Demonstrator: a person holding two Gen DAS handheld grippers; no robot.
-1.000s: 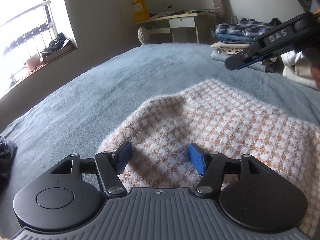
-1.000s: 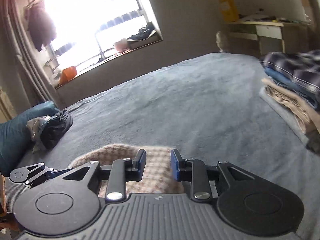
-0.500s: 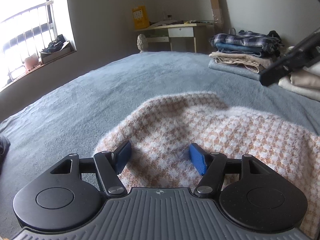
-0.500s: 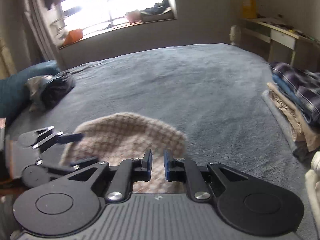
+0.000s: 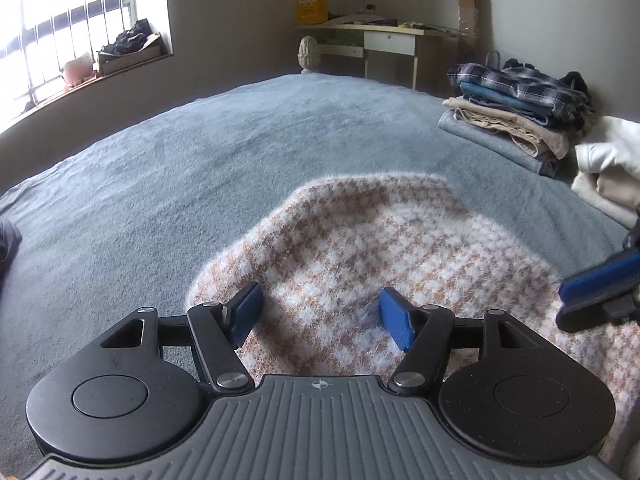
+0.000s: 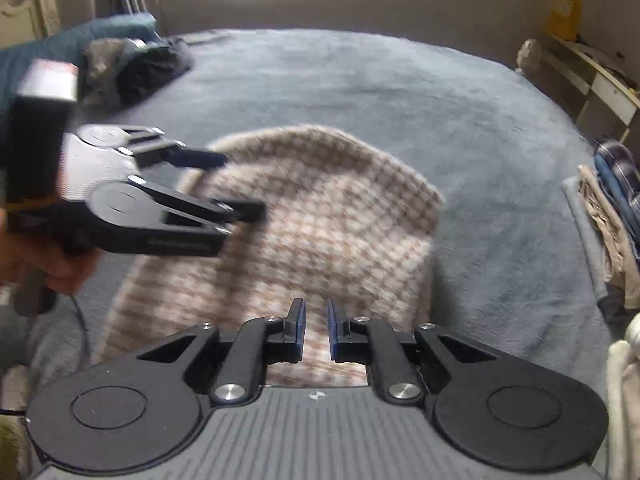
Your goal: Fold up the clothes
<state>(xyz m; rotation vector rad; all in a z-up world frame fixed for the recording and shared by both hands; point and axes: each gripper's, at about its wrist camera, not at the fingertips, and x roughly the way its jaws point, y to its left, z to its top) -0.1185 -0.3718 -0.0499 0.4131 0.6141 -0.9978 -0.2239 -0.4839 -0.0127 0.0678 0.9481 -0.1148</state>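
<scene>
**Checked sweater flat on bed, left gripper wide, right gripper nearly closed**

Shows a fuzzy tan-and-white checked sweater (image 5: 380,248) spread on the grey-blue bed (image 5: 200,168), filling the lower centre and lower right of the left wrist view. Runs lengthwise from the bottom of the frame up toward the middle in the right wrist view (image 6: 320,208), with a rounded far edge pointing to the top of the frame. Cannot tell whether that far edge is collar, hem or a fold. Loses the near end under both gripper bodies, and in the left wrist view also past the right edge of the frame.

Finds the left gripper (image 5: 320,312) low over the near left part of the sweater, blue pads well apart, cloth beneath them and not pinched. Seen again at centre left of the right wrist view (image 6: 240,184), held by a hand (image 6: 52,264) cut off at the left edge, fingers over the sweater's left border; blurred there, so contact hard to judge.

Puts the right gripper (image 6: 316,320) over the near right part of the sweater, jaws just been closing and now almost together, a narrow slit left, nothing clamped in it. Enters the left wrist view only as pad tips at the right edge (image 5: 568,300), the rest cut off.

Also takes in a stack of folded clothes (image 5: 516,108) at upper right and a dark bundle (image 6: 148,68) at upper left, smeared by blur.
</scene>
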